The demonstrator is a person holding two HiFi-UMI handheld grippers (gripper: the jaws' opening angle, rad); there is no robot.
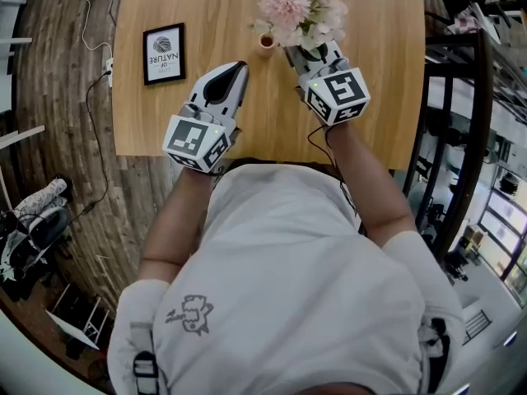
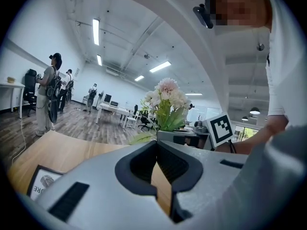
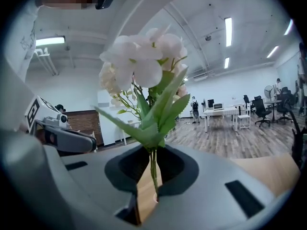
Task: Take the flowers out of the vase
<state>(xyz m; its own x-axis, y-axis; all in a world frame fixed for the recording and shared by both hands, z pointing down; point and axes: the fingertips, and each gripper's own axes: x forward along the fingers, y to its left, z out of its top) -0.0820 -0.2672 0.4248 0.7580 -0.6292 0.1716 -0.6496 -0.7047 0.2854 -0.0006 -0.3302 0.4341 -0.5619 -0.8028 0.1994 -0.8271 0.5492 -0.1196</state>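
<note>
A bunch of pale pink and white flowers [image 1: 298, 8] with green leaves hangs above the wooden table [image 1: 198, 97], its thin stems pinched in my right gripper [image 1: 313, 56]. In the right gripper view the stems [image 3: 153, 169] run down between the closed jaws of that gripper [image 3: 153, 176], and the blooms [image 3: 144, 66] rise just in front. A small tan vase [image 1: 266, 41] stands on the table just left of the bunch, with no stems in it. My left gripper [image 1: 239, 68] hovers left of the vase, shut and holding nothing [image 2: 157, 145]; it sees the flowers [image 2: 165, 104] ahead.
A black-framed print [image 1: 165, 53] lies on the table's left part. A white cable [image 1: 90, 48] runs along the floor by the table's left edge. Dark shelving [image 1: 461, 97] stands to the right. Several people and desks are far across the room [image 2: 50, 92].
</note>
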